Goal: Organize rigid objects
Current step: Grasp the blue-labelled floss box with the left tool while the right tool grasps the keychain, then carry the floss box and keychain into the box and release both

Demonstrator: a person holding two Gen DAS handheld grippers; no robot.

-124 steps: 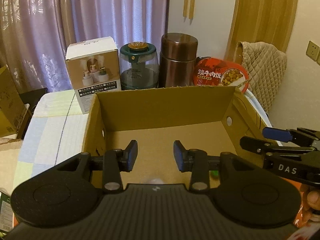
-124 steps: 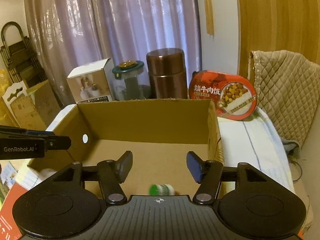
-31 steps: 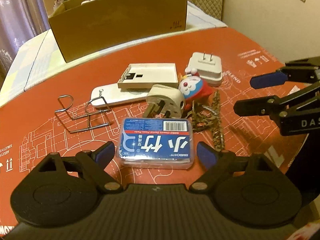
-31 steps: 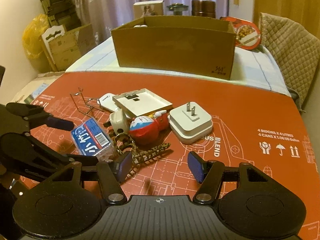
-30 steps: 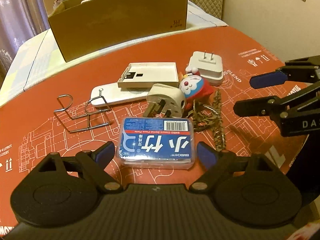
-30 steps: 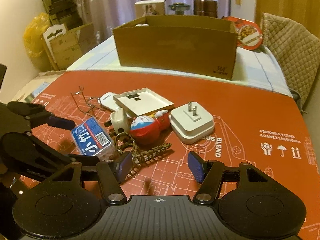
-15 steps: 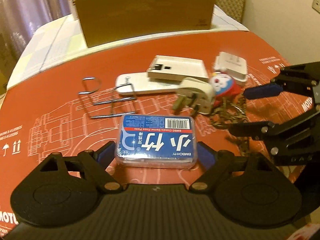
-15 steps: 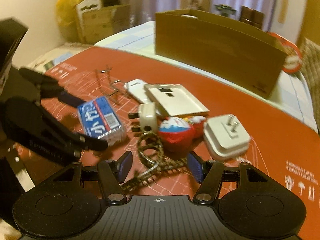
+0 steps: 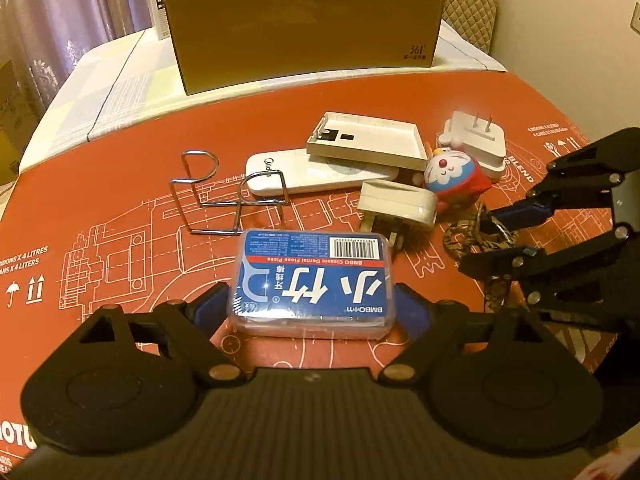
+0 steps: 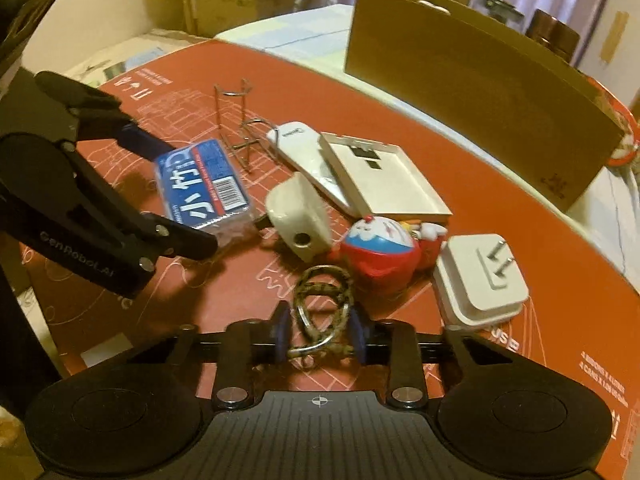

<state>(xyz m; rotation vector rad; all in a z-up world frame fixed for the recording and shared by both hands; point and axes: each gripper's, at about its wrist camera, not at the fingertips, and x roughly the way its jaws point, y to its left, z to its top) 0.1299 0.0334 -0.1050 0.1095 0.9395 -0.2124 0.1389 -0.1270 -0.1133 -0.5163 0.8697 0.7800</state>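
On a red printed mat [image 9: 120, 208], the left gripper [image 9: 312, 304] straddles a blue-labelled clear plastic floss-pick box [image 9: 314, 280], its fingers wide at the box's two ends (whether they press it cannot be told). The right gripper [image 10: 320, 334], jaws just closed, pinches a camouflage-patterned cord loop [image 10: 322, 300] near a round red-and-blue cartoon figurine [image 10: 380, 248]. A brown cardboard box [image 9: 304, 24] stands beyond.

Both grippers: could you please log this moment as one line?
left gripper: open, straddling floss box | right gripper: just shut on camo chain
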